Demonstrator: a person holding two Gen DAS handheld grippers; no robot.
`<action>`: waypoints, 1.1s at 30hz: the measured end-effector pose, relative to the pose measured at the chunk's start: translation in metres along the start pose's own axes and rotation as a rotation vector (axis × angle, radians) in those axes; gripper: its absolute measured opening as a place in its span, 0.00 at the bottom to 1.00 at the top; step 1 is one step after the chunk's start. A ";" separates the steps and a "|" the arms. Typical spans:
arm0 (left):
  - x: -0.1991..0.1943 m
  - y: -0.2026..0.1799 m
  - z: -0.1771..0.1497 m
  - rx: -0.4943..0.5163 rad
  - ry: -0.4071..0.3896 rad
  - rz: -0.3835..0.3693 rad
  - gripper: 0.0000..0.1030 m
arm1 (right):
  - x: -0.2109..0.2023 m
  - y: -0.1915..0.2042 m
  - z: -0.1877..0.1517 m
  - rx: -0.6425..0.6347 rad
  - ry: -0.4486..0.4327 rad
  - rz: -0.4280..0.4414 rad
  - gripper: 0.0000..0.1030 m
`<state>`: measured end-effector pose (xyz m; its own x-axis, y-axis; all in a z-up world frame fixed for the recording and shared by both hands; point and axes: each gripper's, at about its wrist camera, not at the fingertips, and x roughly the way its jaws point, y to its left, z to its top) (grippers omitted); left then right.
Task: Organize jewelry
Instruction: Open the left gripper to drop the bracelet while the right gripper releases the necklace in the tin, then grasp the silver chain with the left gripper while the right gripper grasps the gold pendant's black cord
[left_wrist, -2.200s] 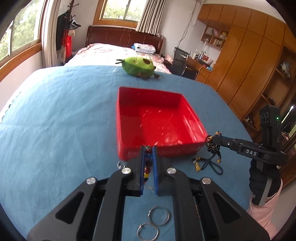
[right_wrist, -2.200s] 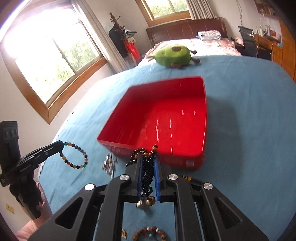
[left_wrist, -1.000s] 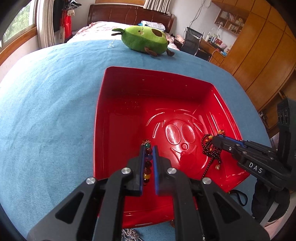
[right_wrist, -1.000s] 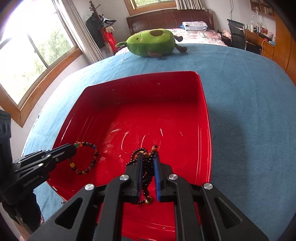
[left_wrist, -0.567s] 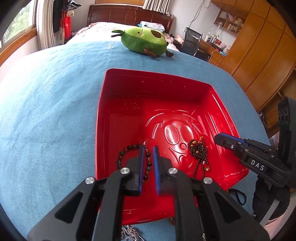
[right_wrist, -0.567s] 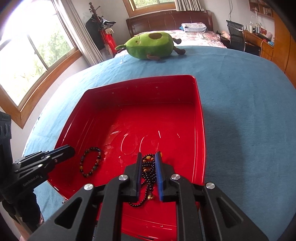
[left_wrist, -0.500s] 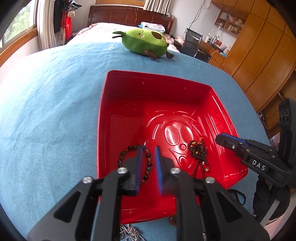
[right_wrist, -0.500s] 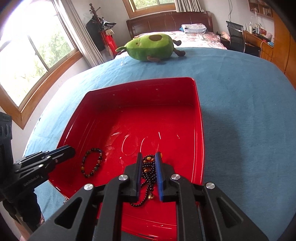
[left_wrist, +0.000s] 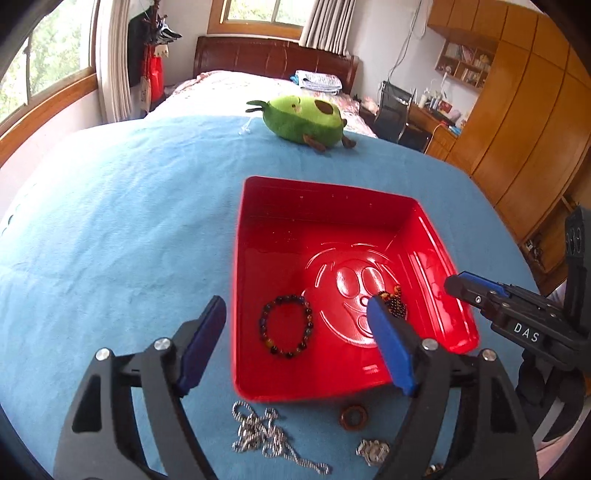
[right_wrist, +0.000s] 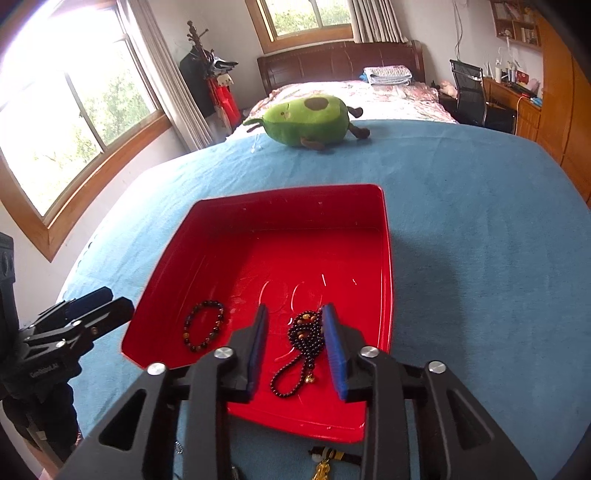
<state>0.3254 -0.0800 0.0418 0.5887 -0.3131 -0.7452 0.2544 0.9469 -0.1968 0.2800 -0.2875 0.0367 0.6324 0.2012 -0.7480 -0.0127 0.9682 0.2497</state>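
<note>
A red tray (left_wrist: 332, 206) sits on the blue cloth; it also shows in the right wrist view (right_wrist: 288, 206). In it lie a multicoloured bead bracelet (left_wrist: 286, 326), also seen from the right wrist (right_wrist: 203, 330), and a dark bead necklace (right_wrist: 304, 345), partly hidden behind my left finger (left_wrist: 393, 301). My left gripper (left_wrist: 295, 317) is open wide and empty above the tray's near edge. My right gripper (right_wrist: 295, 325) is open and empty, its jaws either side of the necklace. On the cloth before the tray lie a silver chain (left_wrist: 266, 437), a brown ring (left_wrist: 353, 417) and a small silver piece (left_wrist: 373, 451).
A green avocado plush (left_wrist: 304, 120) lies at the far edge of the cloth. A gold-tasselled item (right_wrist: 327, 461) lies below the tray's near edge in the right wrist view. A bed, window and wooden wardrobes stand beyond.
Both grippers opened and let go: the bracelet and the necklace now lie in the tray. Both grippers pulled back and up from the tray, jaws spread wider.
</note>
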 end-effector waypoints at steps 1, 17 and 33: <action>-0.007 0.000 -0.003 0.001 -0.007 0.013 0.81 | -0.004 0.001 -0.001 -0.001 -0.005 0.001 0.33; -0.026 0.022 -0.081 0.022 0.141 0.049 0.83 | -0.054 -0.001 -0.065 -0.002 0.011 0.037 0.33; 0.025 0.028 -0.108 0.030 0.267 0.136 0.72 | -0.018 0.000 -0.096 -0.014 0.180 0.025 0.32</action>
<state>0.2648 -0.0530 -0.0512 0.3975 -0.1498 -0.9053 0.2123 0.9748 -0.0681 0.1944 -0.2769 -0.0092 0.4830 0.2471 -0.8400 -0.0381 0.9644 0.2617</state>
